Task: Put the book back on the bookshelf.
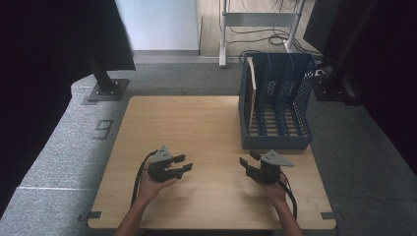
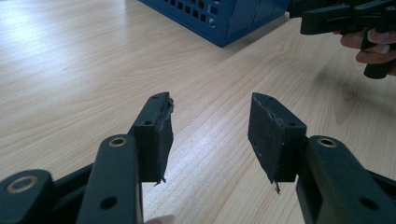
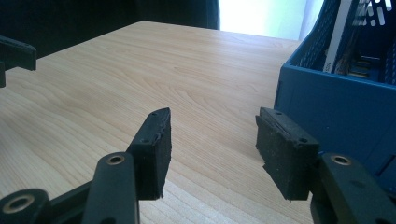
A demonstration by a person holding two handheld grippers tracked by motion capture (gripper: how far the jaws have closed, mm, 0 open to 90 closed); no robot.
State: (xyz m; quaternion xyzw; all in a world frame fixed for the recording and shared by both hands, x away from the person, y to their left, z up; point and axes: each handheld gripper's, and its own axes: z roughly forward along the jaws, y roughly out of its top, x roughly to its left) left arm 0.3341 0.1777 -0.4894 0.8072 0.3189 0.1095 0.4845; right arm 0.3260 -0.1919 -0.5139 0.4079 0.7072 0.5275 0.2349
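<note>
We hold the left gripper [image 1: 184, 164] and right gripper [image 1: 246, 166] spread, empty; approach the blue plastic file rack [image 1: 275, 140] slowly, squarely.

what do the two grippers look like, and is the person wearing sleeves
Both are black, each with two jaws. The left gripper and right gripper each carry a grey three-cornered plate on top and trail a black cable back along the forearm. In the gripper views the jaw pads are flat, dark and frayed at the edges, on arms with brass-ringed holes. No sleeves are in view on the forearms.
</note>
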